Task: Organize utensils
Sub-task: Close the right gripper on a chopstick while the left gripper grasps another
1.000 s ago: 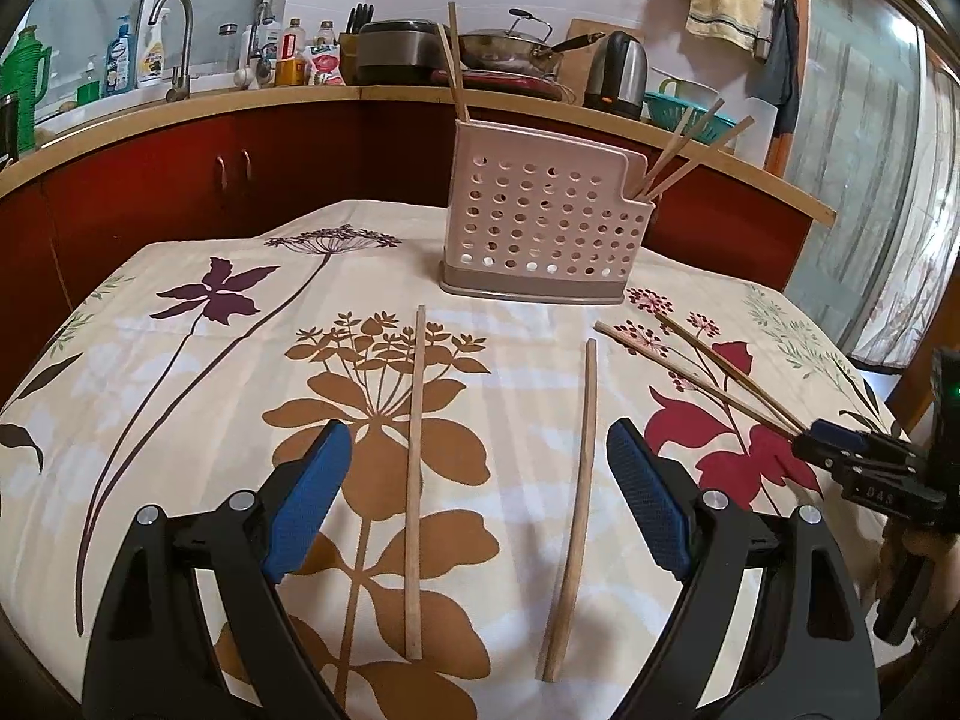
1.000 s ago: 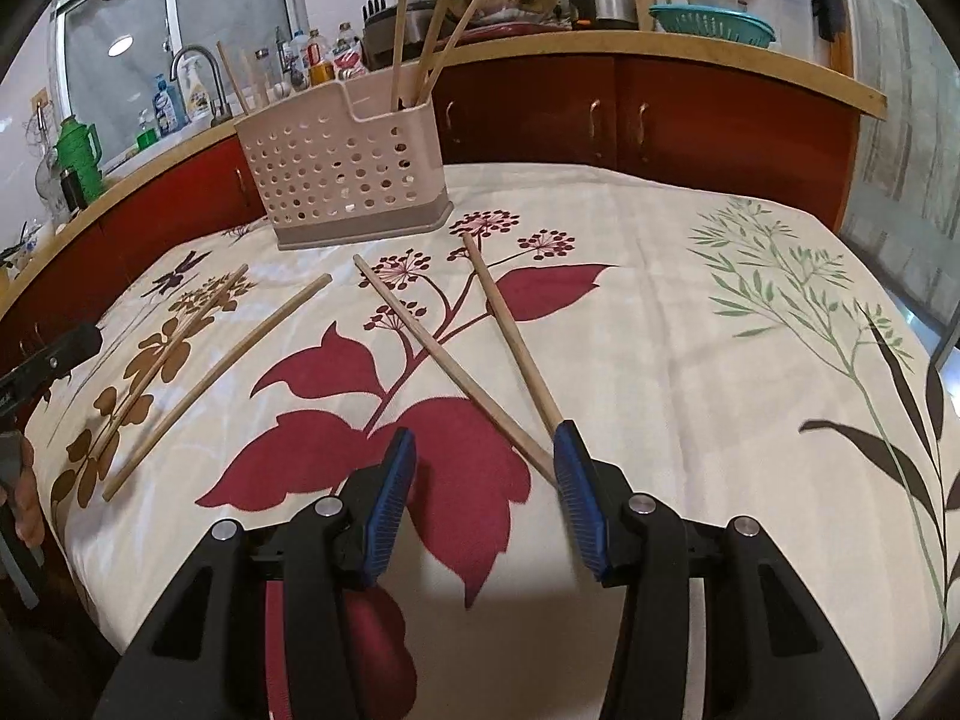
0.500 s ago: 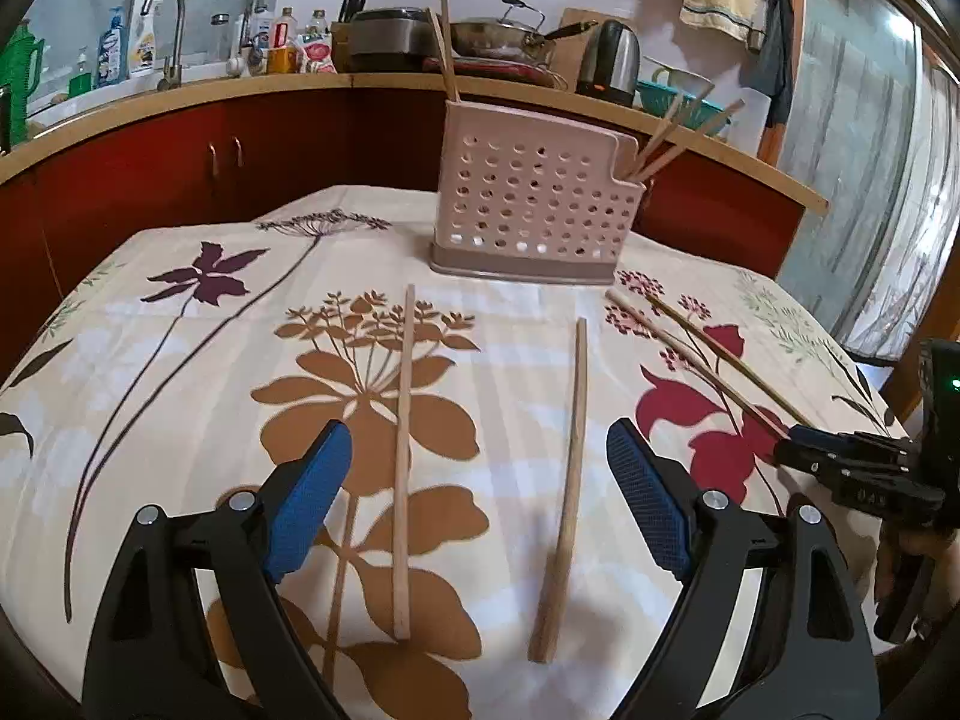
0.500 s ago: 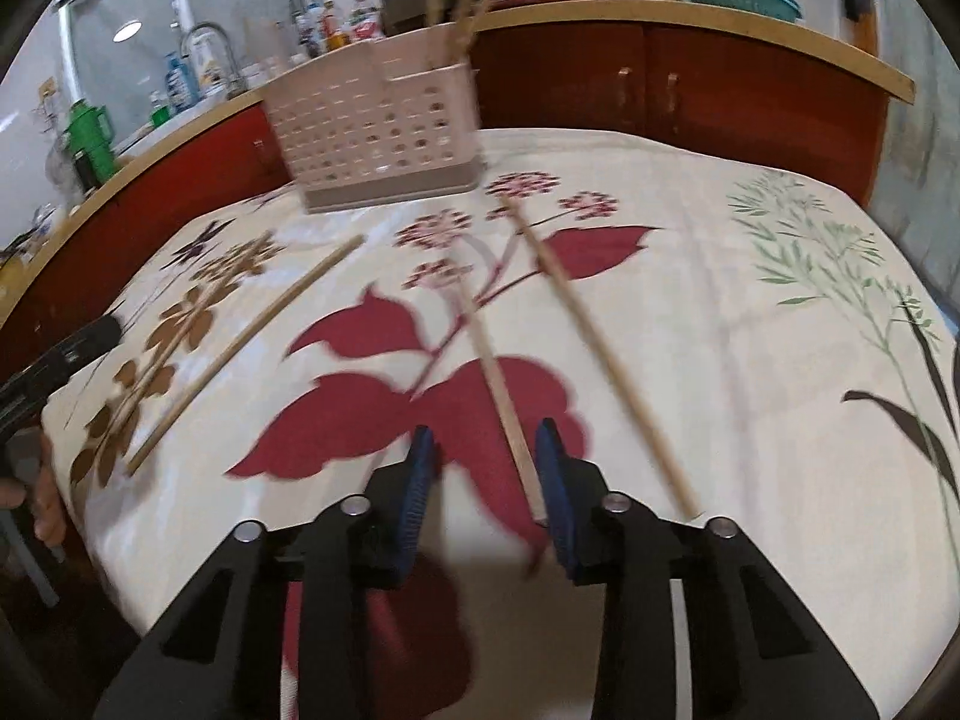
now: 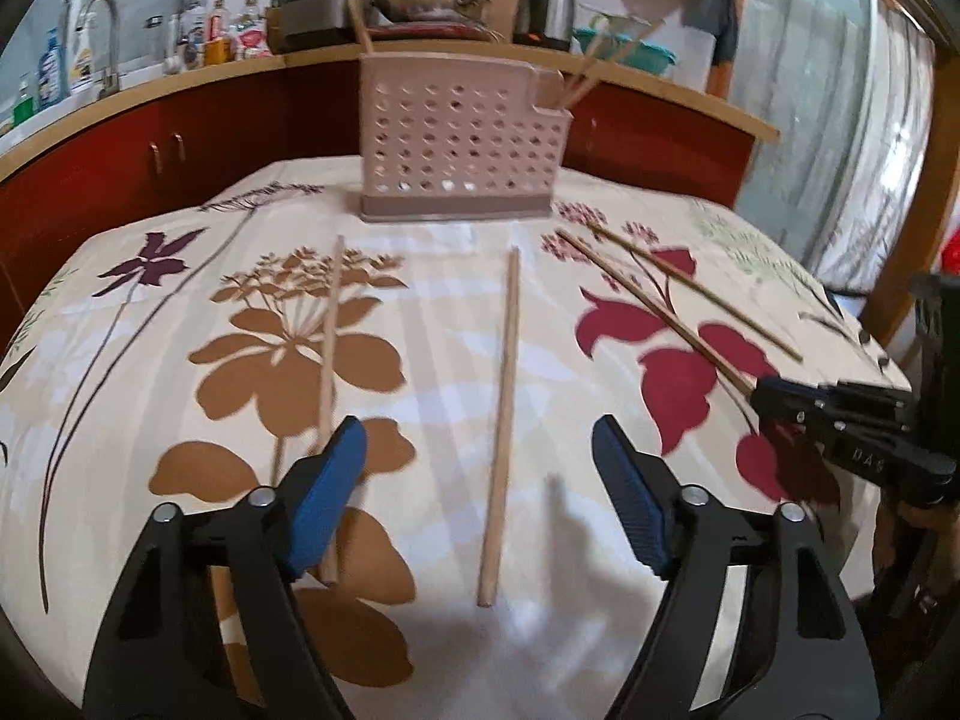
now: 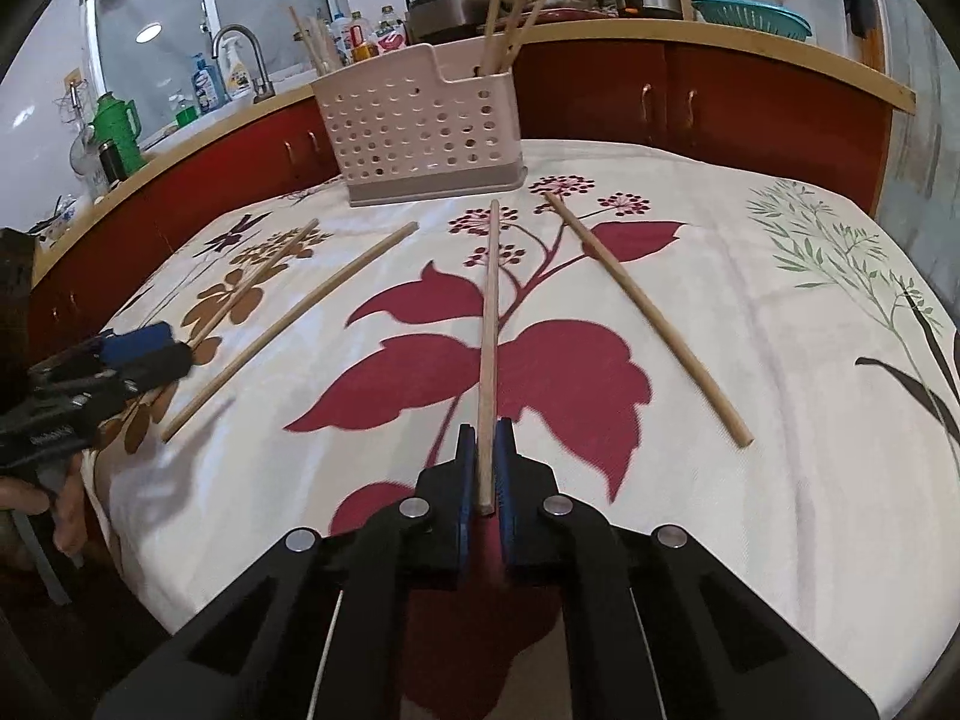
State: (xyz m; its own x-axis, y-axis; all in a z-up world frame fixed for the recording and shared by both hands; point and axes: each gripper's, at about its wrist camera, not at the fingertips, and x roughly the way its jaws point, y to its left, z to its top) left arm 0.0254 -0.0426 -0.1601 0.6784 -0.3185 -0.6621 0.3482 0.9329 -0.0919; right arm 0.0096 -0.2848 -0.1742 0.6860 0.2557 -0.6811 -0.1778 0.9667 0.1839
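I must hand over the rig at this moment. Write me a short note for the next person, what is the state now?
Right gripper: shut on a chopstick, which has its far end on the tablecloth.
Left gripper: open, jaws have just been closing, a second chopstick lies between the fingers, not gripped.
Two more chopsticks lie loose.
Done: several chopsticks stand in the holder.
Left: four chopsticks to put in.

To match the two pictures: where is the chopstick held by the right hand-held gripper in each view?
Left wrist view: the held chopstick runs diagonally at the right, its near end in the right hand-held gripper.
Right wrist view: it points straight ahead at the centre.
Shared landmark: the perforated utensil holder.
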